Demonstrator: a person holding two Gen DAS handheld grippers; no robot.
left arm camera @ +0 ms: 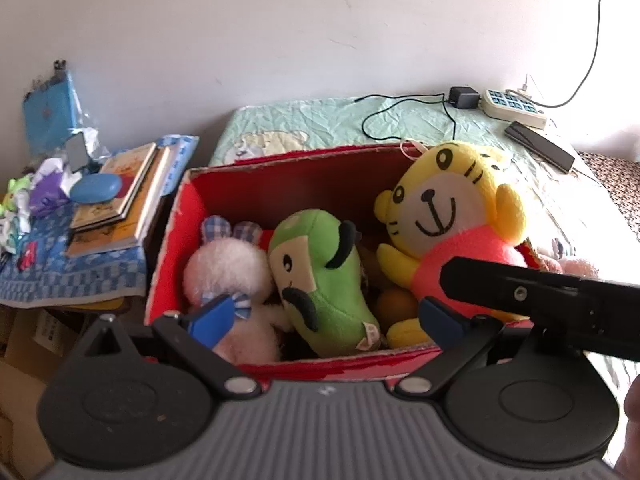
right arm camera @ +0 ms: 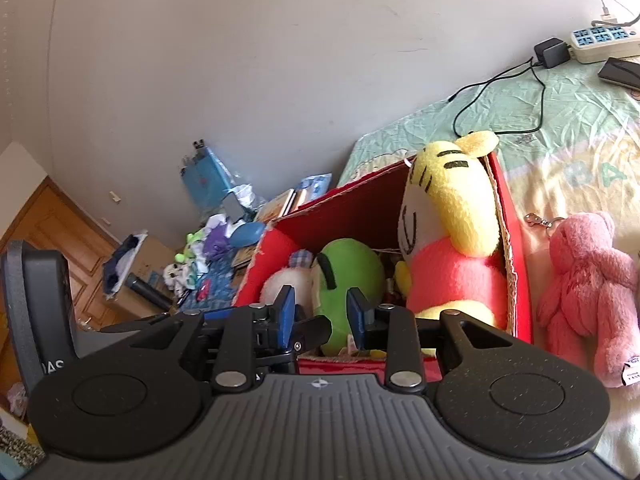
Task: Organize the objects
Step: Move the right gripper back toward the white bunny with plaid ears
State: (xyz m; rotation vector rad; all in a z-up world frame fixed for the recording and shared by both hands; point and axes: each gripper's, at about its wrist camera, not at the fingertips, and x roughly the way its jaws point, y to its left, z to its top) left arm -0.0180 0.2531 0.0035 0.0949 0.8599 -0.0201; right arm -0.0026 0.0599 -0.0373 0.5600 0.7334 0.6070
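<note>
Both grippers spread, empty — left gripper (left arm camera: 326,316), right gripper (right arm camera: 320,314) over red box (left arm camera: 280,166). Pink bear (right arm camera: 586,292) lies on the bed beside the box's right wall — likely next pick.

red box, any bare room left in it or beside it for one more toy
The red box is crowded: white bunny, green plush, yellow tiger. Free patches: the box's back-left corner behind the bunny, and the green sheet between box and power strip.

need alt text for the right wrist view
An open red cardboard box on a bed holds a yellow tiger plush, a green plush and a white one; a pink teddy bear lies outside. The right gripper hovers open, empty.
</note>
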